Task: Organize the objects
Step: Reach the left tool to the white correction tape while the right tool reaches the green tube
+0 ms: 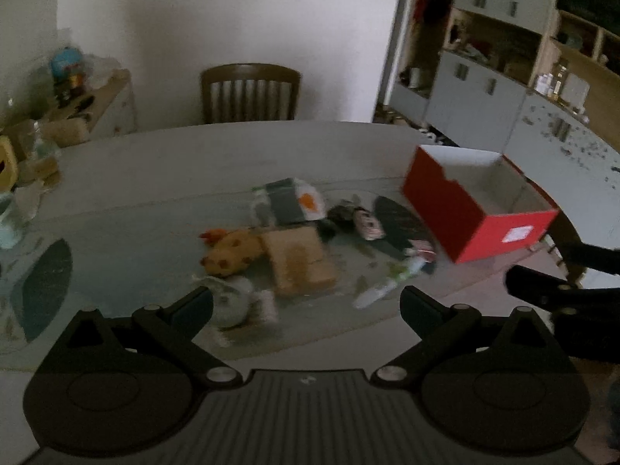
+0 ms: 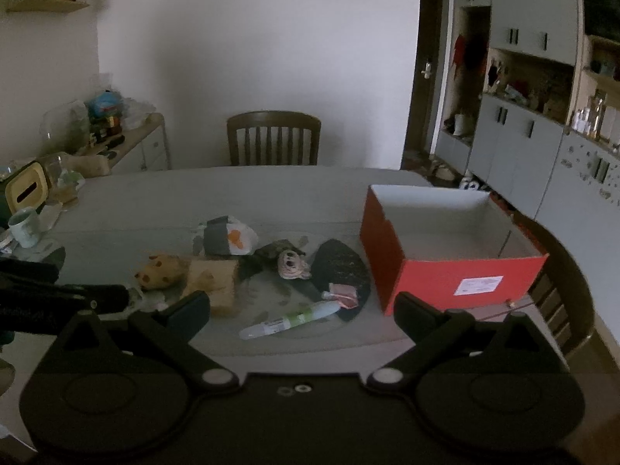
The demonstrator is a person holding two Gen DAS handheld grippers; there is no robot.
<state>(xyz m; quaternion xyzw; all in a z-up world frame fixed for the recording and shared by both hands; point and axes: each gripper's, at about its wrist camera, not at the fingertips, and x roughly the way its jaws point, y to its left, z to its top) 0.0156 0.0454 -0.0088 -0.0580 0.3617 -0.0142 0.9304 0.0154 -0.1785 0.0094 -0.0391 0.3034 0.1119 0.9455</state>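
An open red box [image 2: 457, 271] [image 1: 480, 209] with a white inside stands empty at the table's right. Left of it lies a loose pile: a spotted yellow plush [image 2: 161, 271] [image 1: 228, 254], a tan block [image 2: 213, 281] [image 1: 300, 261], a grey-and-white pouch with an orange mark [image 2: 228, 236] [image 1: 288, 201], a small pink-faced toy [image 2: 292, 265] [image 1: 368, 223], a dark oval pad [image 2: 341, 267] and a white-green tube [image 2: 290, 319] [image 1: 387, 285]. My right gripper [image 2: 302, 308] hovers open above the tube. My left gripper [image 1: 306, 304] hangs open over the pile's near edge, nothing between its fingers.
A wooden chair [image 2: 273, 137] stands behind the grey table [image 2: 271, 190]. A mug [image 2: 25, 226] and a tissue box [image 2: 25, 190] sit at the far left edge. A cluttered sideboard [image 2: 128, 143] stands left, grey cabinets [image 2: 515, 147] right. A second chair [image 2: 558, 302] is beside the red box.
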